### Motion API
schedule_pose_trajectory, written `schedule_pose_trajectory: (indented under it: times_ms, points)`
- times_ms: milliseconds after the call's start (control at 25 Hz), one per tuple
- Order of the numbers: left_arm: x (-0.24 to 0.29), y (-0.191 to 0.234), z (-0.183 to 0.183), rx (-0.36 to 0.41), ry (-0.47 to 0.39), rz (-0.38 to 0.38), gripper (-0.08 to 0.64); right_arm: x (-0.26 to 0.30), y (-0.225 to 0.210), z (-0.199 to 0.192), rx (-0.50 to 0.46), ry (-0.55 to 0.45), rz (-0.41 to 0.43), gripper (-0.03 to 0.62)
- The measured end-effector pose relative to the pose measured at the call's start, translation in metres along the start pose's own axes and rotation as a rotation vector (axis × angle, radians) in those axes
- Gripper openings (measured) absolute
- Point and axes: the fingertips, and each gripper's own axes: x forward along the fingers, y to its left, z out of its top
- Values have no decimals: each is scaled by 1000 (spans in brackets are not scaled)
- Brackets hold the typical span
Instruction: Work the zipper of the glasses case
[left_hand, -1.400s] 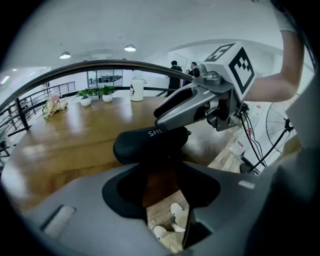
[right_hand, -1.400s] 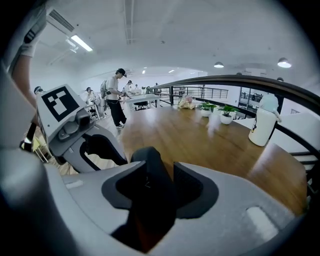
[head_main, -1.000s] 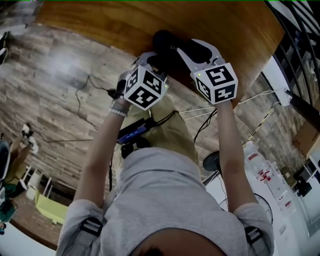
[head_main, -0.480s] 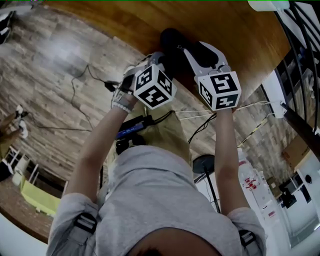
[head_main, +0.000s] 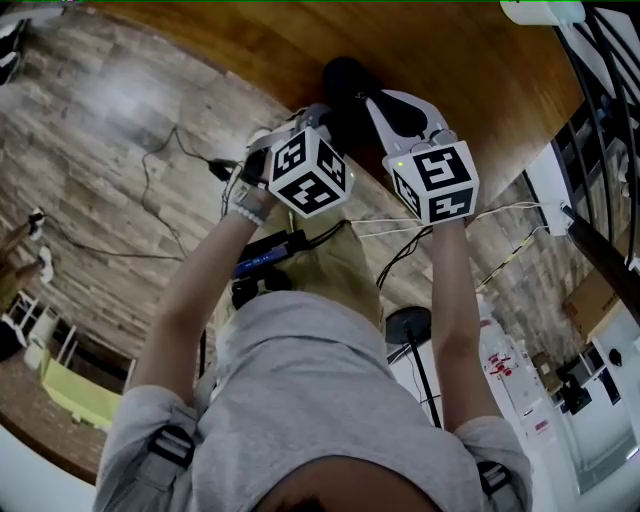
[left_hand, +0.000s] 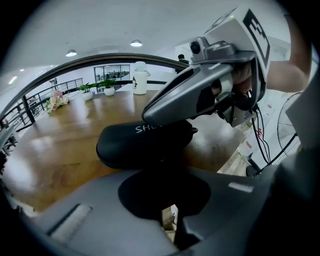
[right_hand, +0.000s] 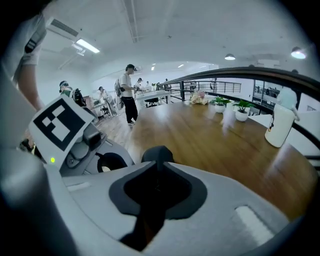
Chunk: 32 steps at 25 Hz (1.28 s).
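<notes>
Heads up from my end: the black oval zip-up glasses case (left_hand: 142, 145) sits close to the near edge of the brown wooden bench (head_main: 470, 60). My right gripper (right_hand: 157, 167) has just been closing and now clamps one end of the case. My left gripper (left_hand: 164, 176) has just been closing too and is pinched right together at the case's near side. I can't make out whether the zipper pull is in there. If it missed, I tug at nothing. If the right hold slides on that rounded shell, the case could go over the edge.
</notes>
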Motion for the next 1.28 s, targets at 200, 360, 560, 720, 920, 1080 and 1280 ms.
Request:
schedule_pose_trajectory:
  times_ms: [200,360,560,720,920,1080,1280]
  points:
    - [-3,3,0,-40,3,-21,20,0,1,-2,22,-13,11,40]
    - [-4,4,-2,-11,8,-8,20,-1,-1,-3,44,-15,17,40]
    - [-5,9,-5,-21,17,4,20,-2,-2,-5,44,-18,16,40]
    - [-7,17,-7,-50,18,24,20,-2,-2,-6,42,-19,12,40]
    - [-12,31,-7,-75,19,74,20,-5,-5,-5,47,-24,9,40]
    - [-15,43,-8,-95,23,110,19,-6,-5,-5,49,-26,13,40]
    - [-18,58,-10,-104,22,130,20,-7,-4,-5,46,-27,12,40]
